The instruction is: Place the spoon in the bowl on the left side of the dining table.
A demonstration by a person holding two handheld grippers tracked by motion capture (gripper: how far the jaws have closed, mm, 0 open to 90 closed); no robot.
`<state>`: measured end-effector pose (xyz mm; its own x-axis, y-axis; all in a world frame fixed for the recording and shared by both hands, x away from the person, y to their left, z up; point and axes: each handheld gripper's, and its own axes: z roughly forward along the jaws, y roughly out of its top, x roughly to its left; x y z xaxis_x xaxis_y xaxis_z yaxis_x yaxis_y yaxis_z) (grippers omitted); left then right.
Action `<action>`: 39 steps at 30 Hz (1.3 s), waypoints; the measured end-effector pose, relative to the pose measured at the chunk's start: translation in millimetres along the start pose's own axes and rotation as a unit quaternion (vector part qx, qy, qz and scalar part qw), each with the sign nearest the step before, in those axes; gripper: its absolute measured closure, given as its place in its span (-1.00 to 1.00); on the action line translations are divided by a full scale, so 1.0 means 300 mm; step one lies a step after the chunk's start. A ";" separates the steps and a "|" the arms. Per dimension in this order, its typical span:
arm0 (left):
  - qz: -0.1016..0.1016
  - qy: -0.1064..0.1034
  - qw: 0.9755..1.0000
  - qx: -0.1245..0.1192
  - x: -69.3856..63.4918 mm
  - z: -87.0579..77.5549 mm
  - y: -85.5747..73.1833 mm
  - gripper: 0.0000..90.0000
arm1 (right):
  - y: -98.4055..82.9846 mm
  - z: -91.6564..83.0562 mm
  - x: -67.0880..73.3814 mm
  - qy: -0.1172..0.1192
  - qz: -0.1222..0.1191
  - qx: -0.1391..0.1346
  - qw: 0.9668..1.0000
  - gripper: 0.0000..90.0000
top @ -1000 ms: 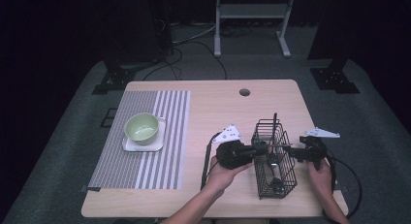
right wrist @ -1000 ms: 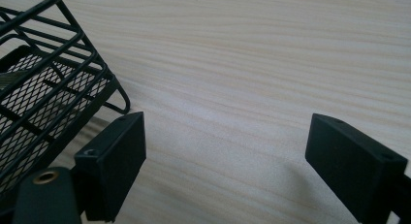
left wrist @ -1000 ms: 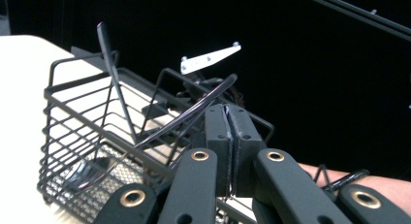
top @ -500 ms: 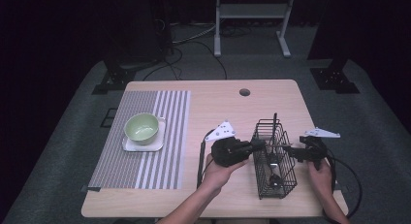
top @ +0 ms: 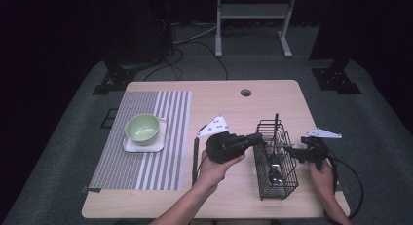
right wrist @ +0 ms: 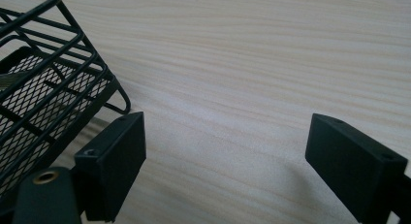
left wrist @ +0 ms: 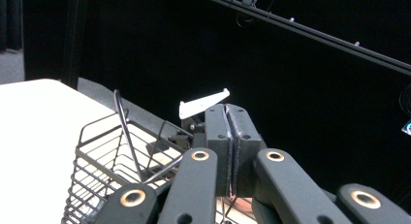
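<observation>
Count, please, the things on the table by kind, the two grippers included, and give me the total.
Bowl: 1, green bowl
Plate: 1, white square plate under the bowl
Mat: 1, striped placemat
Basket: 1, black wire basket
Utensils standing in the basket: 2, a dark handle and a spoon
Grippers: 2, left gripper, right gripper
Total: 8

green bowl (top: 142, 128), striped mat (top: 146, 137), black basket (top: 275, 159)

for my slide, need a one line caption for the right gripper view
Open right gripper hovering over bare wooden table, beside the black wire basket.
</observation>
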<state>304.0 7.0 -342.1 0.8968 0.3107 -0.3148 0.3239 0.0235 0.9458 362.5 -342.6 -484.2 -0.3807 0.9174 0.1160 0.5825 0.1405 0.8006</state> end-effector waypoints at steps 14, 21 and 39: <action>-0.016 0.012 0.999 -0.039 0.009 -0.066 0.053 0.98 | 0.000 0.000 -0.001 0.000 0.000 0.000 1.000 -0.70; -0.020 0.017 0.998 -0.054 0.017 -0.098 0.077 0.98 | 0.000 0.000 0.000 -0.001 0.001 0.000 1.000 -0.70; -0.028 0.043 0.996 -0.072 0.060 -0.181 0.094 0.98 | 0.000 0.000 0.000 -0.002 0.001 0.001 1.000 -0.70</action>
<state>313.0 64.8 -316.8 0.8471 0.3859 -0.3654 0.3209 0.1766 0.9305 362.6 -342.5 -484.2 -0.3765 0.9192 0.1155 0.5846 0.1390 0.7994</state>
